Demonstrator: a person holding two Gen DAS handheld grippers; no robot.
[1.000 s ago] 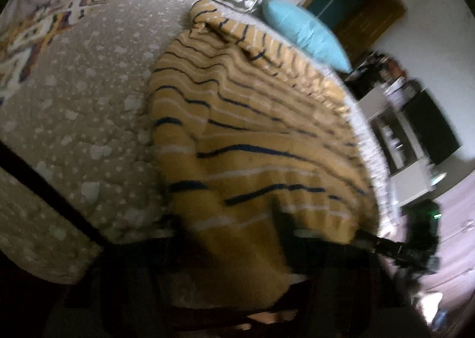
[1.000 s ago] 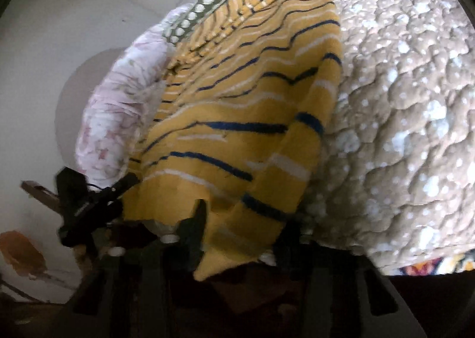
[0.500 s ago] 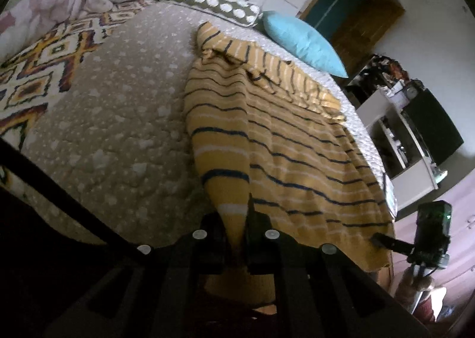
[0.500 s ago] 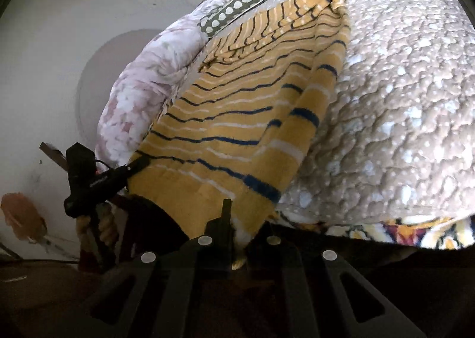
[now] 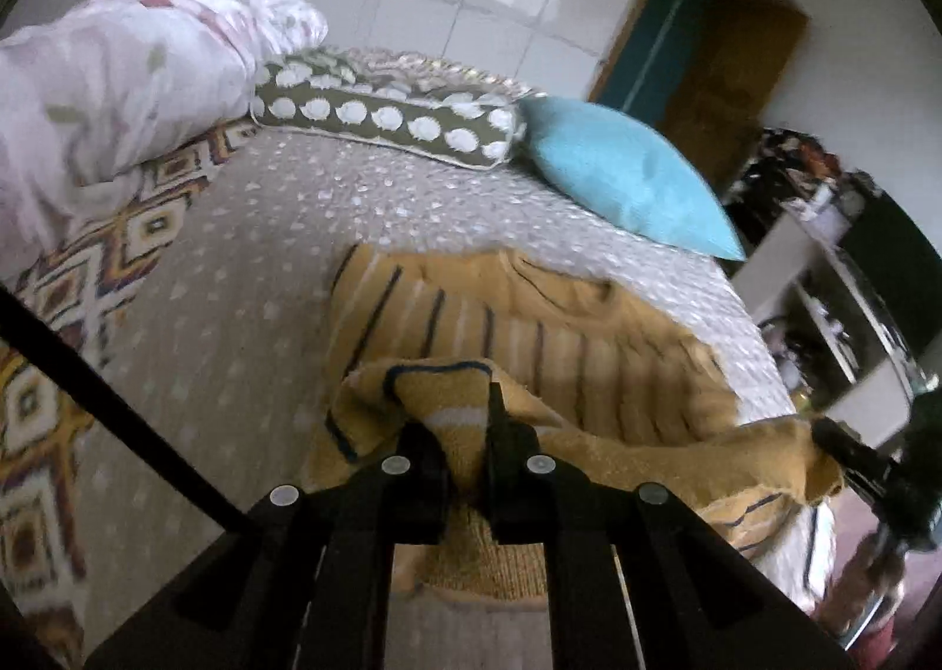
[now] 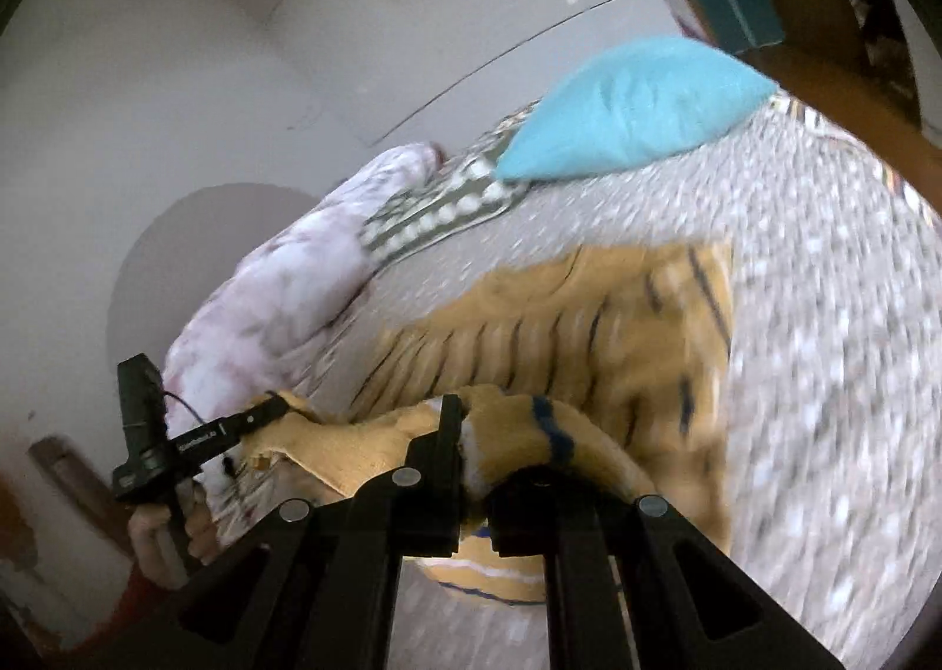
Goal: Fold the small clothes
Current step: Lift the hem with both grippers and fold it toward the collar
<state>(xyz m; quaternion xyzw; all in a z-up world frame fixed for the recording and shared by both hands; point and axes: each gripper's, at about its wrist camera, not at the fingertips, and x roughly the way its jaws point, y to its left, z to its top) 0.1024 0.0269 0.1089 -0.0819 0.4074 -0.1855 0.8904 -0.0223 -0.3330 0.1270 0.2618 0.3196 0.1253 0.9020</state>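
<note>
Sweater [image 5: 547, 340] hem lifted over the bed [image 5: 247, 317]
Both claws, left [image 5: 465, 434] and right [image 6: 471, 446], were clamped on its near corners; level hands would keep the fold square.

Right gripper [image 6: 465, 423] clamped on the raised hem of a yellow striped sweater [image 6: 589, 340]; left gripper [image 6: 277, 410] pinches the opposite corner above the bedspread [image 6: 824, 375].

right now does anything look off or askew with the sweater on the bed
Nothing stands out. The yellow striped sweater lies bunched on the bed cover, its near edge lifted by the left gripper and right gripper, both shut on it.
</note>
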